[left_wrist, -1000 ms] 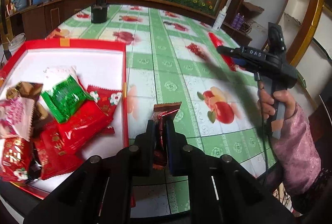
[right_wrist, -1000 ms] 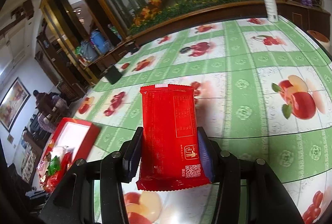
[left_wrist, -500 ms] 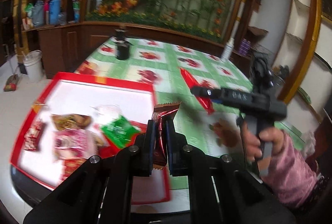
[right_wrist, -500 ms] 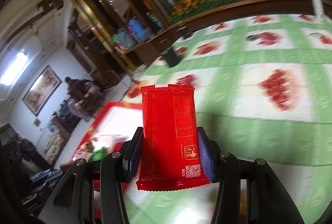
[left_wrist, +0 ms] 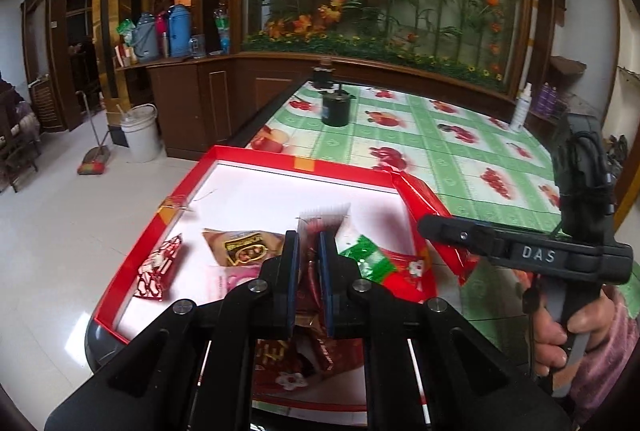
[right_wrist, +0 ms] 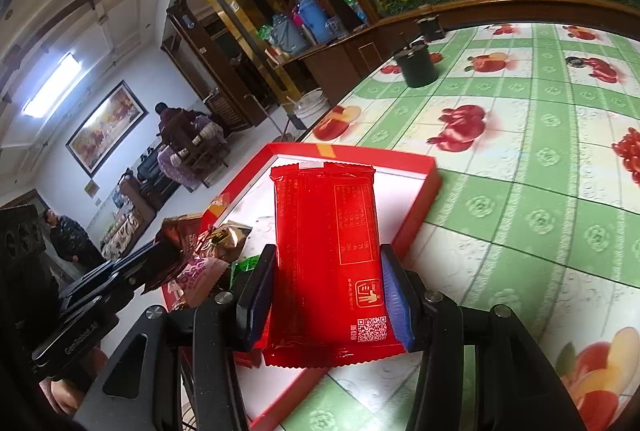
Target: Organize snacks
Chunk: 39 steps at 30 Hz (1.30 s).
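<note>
A red tray (left_wrist: 256, 156) with a white floor lies at the table's left end and holds several snack packets. My left gripper (left_wrist: 308, 251) is shut on a brown-red candy packet (left_wrist: 310, 231) and holds it above the tray's snacks. My right gripper (right_wrist: 326, 271) is shut on a flat red snack packet (right_wrist: 326, 239), held over the tray's right rim (right_wrist: 420, 199). In the left wrist view the right gripper (left_wrist: 436, 227) and its red packet (left_wrist: 420, 195) hang at the tray's right edge. The left gripper (right_wrist: 132, 267) shows at the left in the right wrist view.
The table has a green and white fruit-print cloth (right_wrist: 540, 171). A black pot (left_wrist: 336, 109) stands at the far end, a white spray bottle (left_wrist: 521, 109) at the far right. The tray sits near the table's left edge, with floor and a white bucket (left_wrist: 140, 131) beyond.
Both grippers have moved left from over the tablecloth to over the tray, each still holding its packet. The views have risen and tilted, showing more of the room.
</note>
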Each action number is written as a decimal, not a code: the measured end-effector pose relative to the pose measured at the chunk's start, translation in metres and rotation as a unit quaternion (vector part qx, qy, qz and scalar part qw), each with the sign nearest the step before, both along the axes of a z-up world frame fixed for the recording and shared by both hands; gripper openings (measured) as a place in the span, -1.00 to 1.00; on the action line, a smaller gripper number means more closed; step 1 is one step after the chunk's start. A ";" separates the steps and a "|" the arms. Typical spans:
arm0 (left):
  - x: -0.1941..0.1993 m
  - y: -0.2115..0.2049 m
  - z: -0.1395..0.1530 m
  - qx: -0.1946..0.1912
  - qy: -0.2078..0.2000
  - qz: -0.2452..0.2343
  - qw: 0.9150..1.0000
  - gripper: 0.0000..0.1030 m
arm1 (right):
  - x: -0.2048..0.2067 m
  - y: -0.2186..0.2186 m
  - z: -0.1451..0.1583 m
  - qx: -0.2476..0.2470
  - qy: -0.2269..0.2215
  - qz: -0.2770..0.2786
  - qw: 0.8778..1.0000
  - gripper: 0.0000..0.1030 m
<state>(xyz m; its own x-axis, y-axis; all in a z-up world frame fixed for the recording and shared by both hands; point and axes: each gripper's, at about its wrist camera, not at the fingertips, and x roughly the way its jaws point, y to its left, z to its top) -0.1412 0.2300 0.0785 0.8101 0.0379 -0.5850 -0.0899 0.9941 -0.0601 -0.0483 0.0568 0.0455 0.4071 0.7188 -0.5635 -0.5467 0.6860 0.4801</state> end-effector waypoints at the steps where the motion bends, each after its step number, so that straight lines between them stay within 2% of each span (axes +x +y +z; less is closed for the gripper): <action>1: 0.001 0.001 -0.001 0.000 0.000 0.002 1.000 -0.84 | -0.001 0.003 0.000 0.002 0.002 0.003 1.000 -0.03; 9: -0.001 0.006 0.002 0.011 -0.009 0.014 1.000 -0.84 | -0.005 0.030 -0.002 0.007 0.011 0.018 1.000 -0.03; 14: 0.002 0.011 0.001 0.025 -0.007 0.038 0.999 -0.78 | -0.007 0.033 0.000 0.018 0.015 0.017 1.000 0.09; 15: 0.002 0.012 0.001 0.026 -0.004 0.045 0.999 -0.60 | -0.008 0.031 0.002 0.018 0.009 0.012 1.000 0.14; 16: 0.002 0.014 0.000 0.027 0.001 0.053 0.998 -0.29 | -0.008 0.028 0.004 0.021 0.004 0.005 1.000 0.15; 17: 0.002 0.017 0.000 0.027 0.005 0.067 0.997 -0.10 | -0.010 0.025 0.005 0.025 0.002 0.001 1.000 0.16; 18: 0.001 0.019 0.000 0.026 0.004 0.075 0.997 0.22 | -0.009 0.022 0.006 0.030 0.003 -0.003 1.000 0.16; 19: -0.001 0.021 0.002 0.024 0.000 0.085 0.996 0.36 | -0.009 0.020 0.007 0.034 0.002 -0.006 0.999 0.16; 21: -0.006 0.023 0.008 0.026 -0.010 0.098 0.995 0.39 | -0.010 0.017 0.009 0.031 -0.007 -0.011 0.999 0.16; 24: -0.013 0.023 0.018 0.051 -0.021 0.123 0.991 0.66 | -0.021 0.017 0.017 0.018 -0.042 -0.004 0.999 0.16; 27: -0.022 0.021 0.026 0.077 -0.037 0.148 0.985 0.67 | -0.039 0.022 0.027 0.002 -0.097 0.005 0.995 0.22; 30: -0.025 0.021 0.029 0.080 -0.035 0.154 0.984 0.67 | -0.058 0.029 0.032 -0.017 -0.135 0.007 0.991 0.35; 34: -0.029 0.020 0.032 0.080 -0.036 0.155 0.984 0.67 | -0.079 0.033 0.032 -0.036 -0.161 0.005 0.986 0.35; 39: -0.039 0.021 0.037 0.073 -0.042 0.158 0.984 0.67 | -0.105 0.027 0.028 -0.019 -0.161 -0.006 0.987 0.42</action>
<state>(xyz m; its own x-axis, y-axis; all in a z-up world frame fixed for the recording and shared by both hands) -0.1797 0.2512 0.1154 0.7895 0.3751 -0.4858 -0.3974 0.9156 0.0612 -0.1530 0.0838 0.0734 0.5783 0.6933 -0.4300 -0.6584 0.7079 0.2558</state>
